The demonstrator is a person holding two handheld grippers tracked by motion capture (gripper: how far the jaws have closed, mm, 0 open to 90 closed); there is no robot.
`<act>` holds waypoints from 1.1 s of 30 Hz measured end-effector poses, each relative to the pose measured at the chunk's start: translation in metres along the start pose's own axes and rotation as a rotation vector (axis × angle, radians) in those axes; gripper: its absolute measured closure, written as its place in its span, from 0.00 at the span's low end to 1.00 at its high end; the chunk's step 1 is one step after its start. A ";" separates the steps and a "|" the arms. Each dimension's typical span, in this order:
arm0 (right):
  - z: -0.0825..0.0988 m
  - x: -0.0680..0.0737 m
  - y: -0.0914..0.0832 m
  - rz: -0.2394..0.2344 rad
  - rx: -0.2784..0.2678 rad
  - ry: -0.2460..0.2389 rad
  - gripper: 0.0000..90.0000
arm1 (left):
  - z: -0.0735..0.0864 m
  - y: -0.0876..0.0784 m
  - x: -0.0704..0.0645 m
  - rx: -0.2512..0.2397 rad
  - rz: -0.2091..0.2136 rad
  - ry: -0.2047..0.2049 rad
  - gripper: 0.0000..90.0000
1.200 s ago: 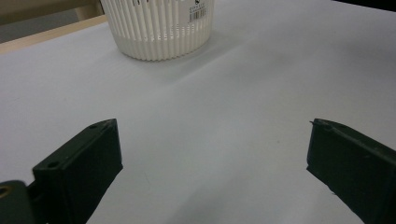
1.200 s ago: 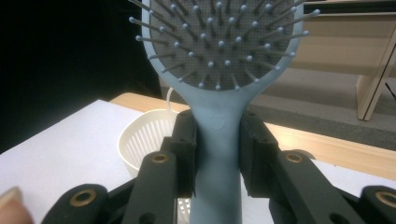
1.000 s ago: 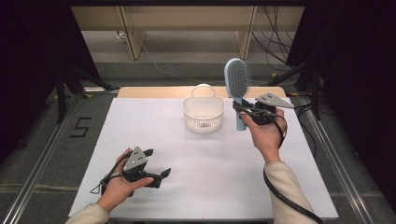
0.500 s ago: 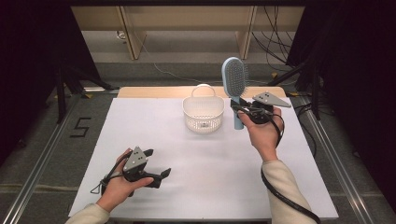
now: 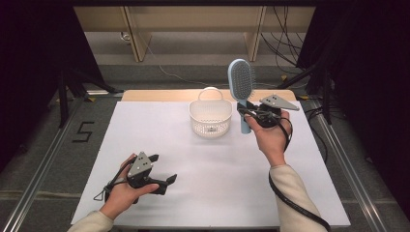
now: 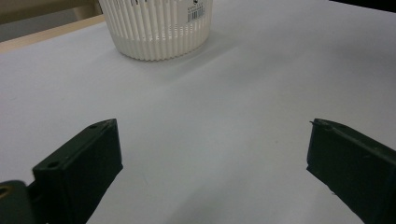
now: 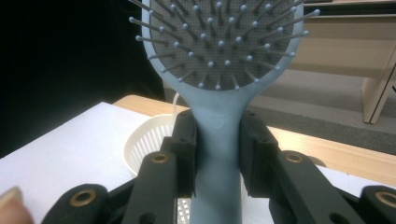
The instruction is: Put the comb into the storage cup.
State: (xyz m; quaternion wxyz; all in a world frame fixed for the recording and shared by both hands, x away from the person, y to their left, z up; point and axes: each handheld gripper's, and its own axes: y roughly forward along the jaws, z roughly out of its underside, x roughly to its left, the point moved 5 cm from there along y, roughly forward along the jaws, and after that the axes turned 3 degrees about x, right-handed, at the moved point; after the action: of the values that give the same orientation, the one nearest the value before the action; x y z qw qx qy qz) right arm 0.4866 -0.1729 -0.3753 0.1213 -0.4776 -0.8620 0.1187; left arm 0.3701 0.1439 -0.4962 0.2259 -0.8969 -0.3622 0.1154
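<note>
A light blue hairbrush (image 5: 240, 87) stands upright in the air, head up, just right of a white slatted basket (image 5: 210, 117) at the back of the table. My right gripper (image 5: 246, 114) is shut on the brush's handle (image 7: 217, 154), with both black pads pressing its sides below the bristled head (image 7: 219, 39). Part of the basket (image 7: 152, 142) shows behind those jaws. My left gripper (image 5: 163, 170) rests low near the table's front left, open with nothing between its jaws, and it faces the basket (image 6: 156, 25).
A white sheet (image 5: 217, 183) covers the table, with a wooden strip (image 5: 154, 94) along its back edge. Metal rails (image 5: 338, 150) run along both sides. Shelving legs (image 5: 137, 41) and cables (image 5: 285, 48) lie on the floor beyond.
The right hand has shifted the upright hairbrush slightly left, closer to the basket. The left hand and its gripper have stayed put.
</note>
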 end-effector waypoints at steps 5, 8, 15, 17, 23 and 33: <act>-0.001 0.000 0.001 0.001 -0.002 -0.001 0.78 | 0.000 0.000 0.000 0.000 0.001 -0.002 0.03; -0.001 0.000 0.001 0.000 -0.001 0.000 0.78 | 0.000 0.000 0.000 0.001 -0.001 -0.002 0.03; -0.002 0.002 0.003 -0.003 -0.004 0.000 0.78 | 0.000 0.000 0.000 -0.001 -0.002 0.000 0.03; -0.002 0.002 0.004 -0.004 -0.003 -0.001 0.78 | 0.000 0.000 0.000 -0.001 -0.003 -0.001 0.03; -0.002 0.003 0.006 -0.004 -0.001 -0.002 0.78 | 0.000 0.000 0.000 -0.001 -0.003 -0.004 0.03; -0.003 0.005 0.010 -0.006 0.001 -0.005 0.78 | 0.000 0.000 0.000 -0.002 -0.003 -0.006 0.03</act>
State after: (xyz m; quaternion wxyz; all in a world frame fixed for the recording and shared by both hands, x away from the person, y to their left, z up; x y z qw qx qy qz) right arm 0.4925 -0.1632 -0.3753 0.1198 -0.4747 -0.8636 0.1201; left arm 0.3705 0.1439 -0.4962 0.2243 -0.8963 -0.3643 0.1173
